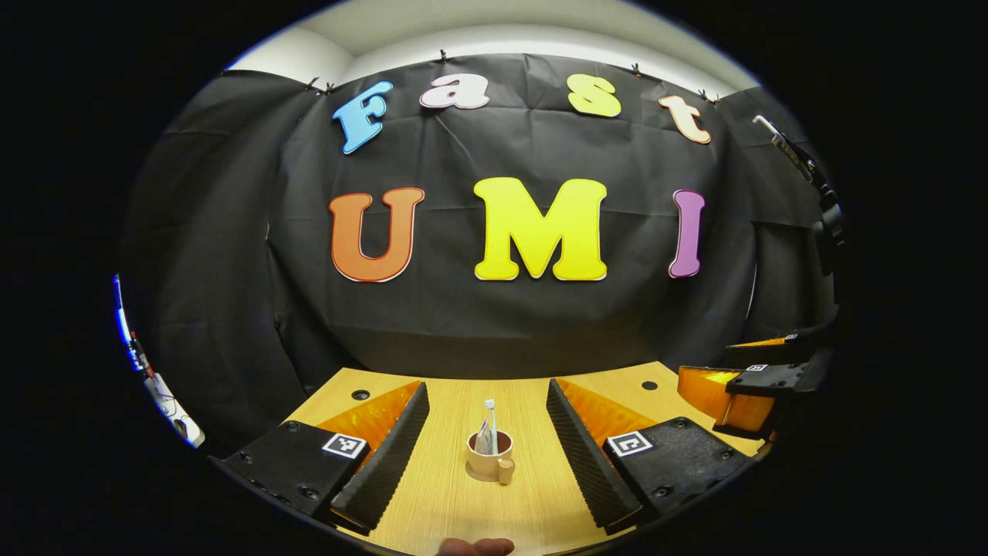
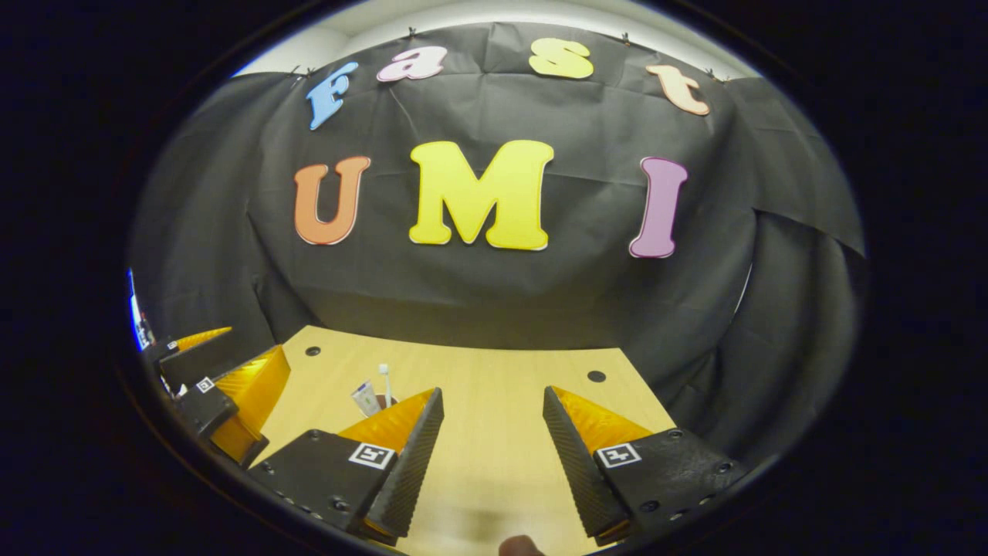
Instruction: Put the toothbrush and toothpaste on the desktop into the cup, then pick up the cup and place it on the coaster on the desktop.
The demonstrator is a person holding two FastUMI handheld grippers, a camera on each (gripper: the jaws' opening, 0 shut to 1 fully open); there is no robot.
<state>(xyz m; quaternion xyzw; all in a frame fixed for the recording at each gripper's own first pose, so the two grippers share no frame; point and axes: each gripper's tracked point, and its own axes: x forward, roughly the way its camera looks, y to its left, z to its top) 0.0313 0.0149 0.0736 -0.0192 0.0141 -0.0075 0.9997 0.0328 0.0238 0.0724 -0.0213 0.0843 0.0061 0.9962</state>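
Light wood desktop (image 1: 455,494) under both my claws. Left gripper (image 1: 488,432) was spread wide, holding nothing, touching nothing. The cup (image 1: 488,457) stood upright on the desk, centred in the gap between its fingers and farther out than the tips, clear of both. The cup's small handle faced the camera, toward 6 o'clock. Toothbrush (image 1: 491,421) stood in the cup, head up, with the toothpaste (image 1: 482,440) tube leaning beside it inside the rim. I couldn't make out a coaster under the cup; too small to tell.

Right gripper (image 2: 492,440) was also spread wide and empty, with bare desk between its fingers.

Differences between views: in the left gripper view the cup was whole, dead ahead at 6 o'clock of the frame centre. In the right gripper view the cup's body sat behind my left finger, at about 8 o'clock; just the rim edge, the toothbrush (image 2: 385,382) and the toothpaste (image 2: 365,398) poked above it. The left gripper view caught the right gripper off at 4 o'clock, at the desk's edge. The right gripper view caught the left gripper at 8 o'clock, near the desk's left edge. Both views had round dark holes in the desktop near the back corners, and the black cloth wall behind. A fingertip (image 1: 475,547) showed at the bottom edge of the left gripper view.
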